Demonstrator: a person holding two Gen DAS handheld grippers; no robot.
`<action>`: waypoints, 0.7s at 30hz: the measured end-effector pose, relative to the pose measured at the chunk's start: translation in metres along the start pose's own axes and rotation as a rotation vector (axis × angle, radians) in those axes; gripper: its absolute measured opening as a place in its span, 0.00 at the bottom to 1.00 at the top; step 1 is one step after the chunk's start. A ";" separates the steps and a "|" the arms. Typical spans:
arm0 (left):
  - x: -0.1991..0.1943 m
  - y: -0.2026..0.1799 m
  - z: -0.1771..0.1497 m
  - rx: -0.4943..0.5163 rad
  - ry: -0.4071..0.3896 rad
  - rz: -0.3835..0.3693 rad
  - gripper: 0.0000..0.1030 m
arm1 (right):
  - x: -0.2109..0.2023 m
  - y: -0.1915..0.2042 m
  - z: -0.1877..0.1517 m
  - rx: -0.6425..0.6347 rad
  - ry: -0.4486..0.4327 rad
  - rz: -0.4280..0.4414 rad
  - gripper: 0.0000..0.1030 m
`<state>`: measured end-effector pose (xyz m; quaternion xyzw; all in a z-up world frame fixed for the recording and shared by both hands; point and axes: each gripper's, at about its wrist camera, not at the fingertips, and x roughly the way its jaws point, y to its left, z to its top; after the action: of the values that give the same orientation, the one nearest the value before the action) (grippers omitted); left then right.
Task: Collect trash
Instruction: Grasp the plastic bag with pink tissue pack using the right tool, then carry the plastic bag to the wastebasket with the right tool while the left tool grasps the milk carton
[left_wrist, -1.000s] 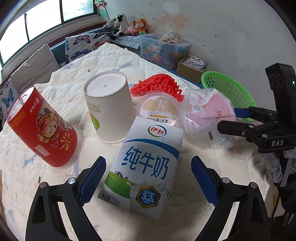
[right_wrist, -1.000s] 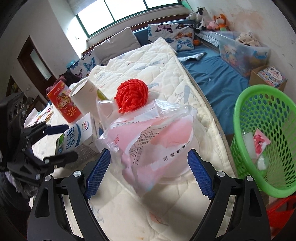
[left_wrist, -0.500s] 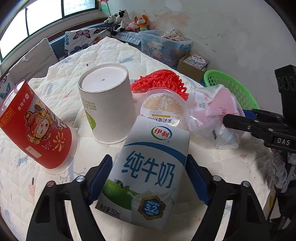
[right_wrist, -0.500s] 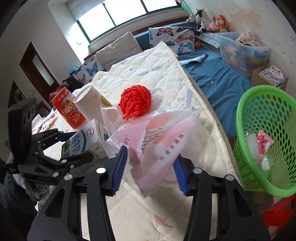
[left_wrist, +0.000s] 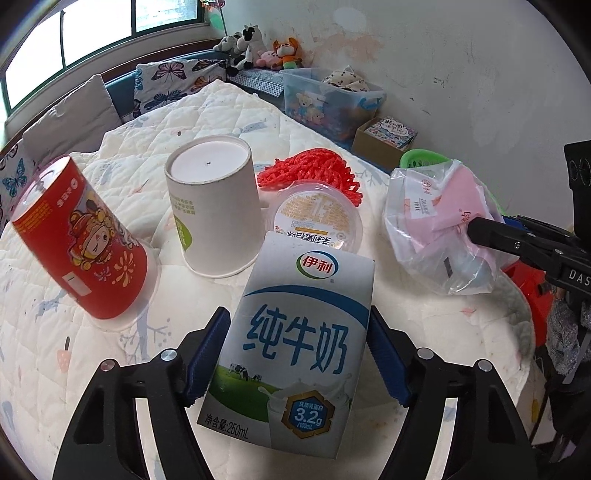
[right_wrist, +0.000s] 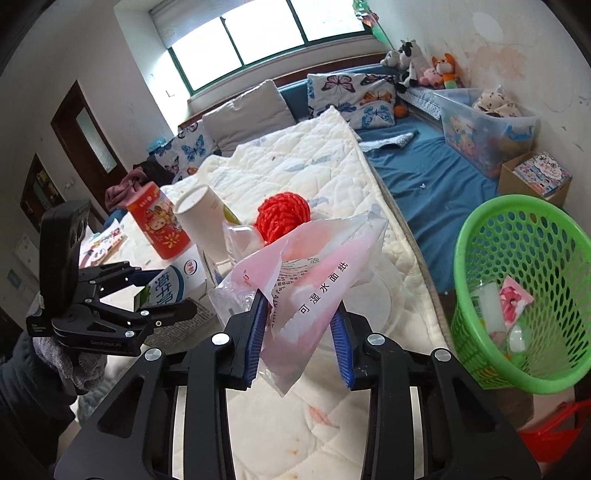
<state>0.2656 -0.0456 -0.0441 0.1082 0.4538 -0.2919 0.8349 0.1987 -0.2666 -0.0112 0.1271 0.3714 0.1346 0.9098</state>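
Observation:
My left gripper (left_wrist: 297, 350) is shut on a white and blue milk carton (left_wrist: 295, 328), which is tilted on the quilted bed; the carton also shows in the right wrist view (right_wrist: 173, 284). My right gripper (right_wrist: 299, 328) is shut on a crumpled pink and clear plastic wrapper (right_wrist: 306, 280), lifted off the bed; the wrapper also shows in the left wrist view (left_wrist: 439, 221). A green mesh trash basket (right_wrist: 524, 295) stands on the floor to the right, with some trash in it.
On the bed (left_wrist: 229, 110) stand an upturned white paper cup (left_wrist: 212, 206), a red printed cup (left_wrist: 79, 240), a clear lidded tub (left_wrist: 317, 218) and a red net ball (left_wrist: 314, 173). A toy bin (right_wrist: 487, 129) and a cardboard box (right_wrist: 535, 177) sit by the wall.
Both grippers have closed: the left on the milk carton, the right on the plastic wrapper. The wrapper has risen off the bed.

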 end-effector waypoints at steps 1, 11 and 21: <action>-0.003 0.000 -0.001 -0.007 -0.003 -0.004 0.69 | -0.005 0.000 0.000 -0.004 -0.008 -0.002 0.33; -0.035 -0.021 -0.004 -0.008 -0.046 -0.018 0.69 | -0.047 -0.019 -0.002 0.003 -0.069 -0.046 0.33; -0.047 -0.060 0.019 0.039 -0.086 -0.052 0.69 | -0.077 -0.089 -0.001 0.066 -0.086 -0.208 0.33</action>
<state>0.2237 -0.0843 0.0102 0.0999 0.4143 -0.3267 0.8436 0.1586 -0.3757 0.0081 0.1236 0.3476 0.0217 0.9292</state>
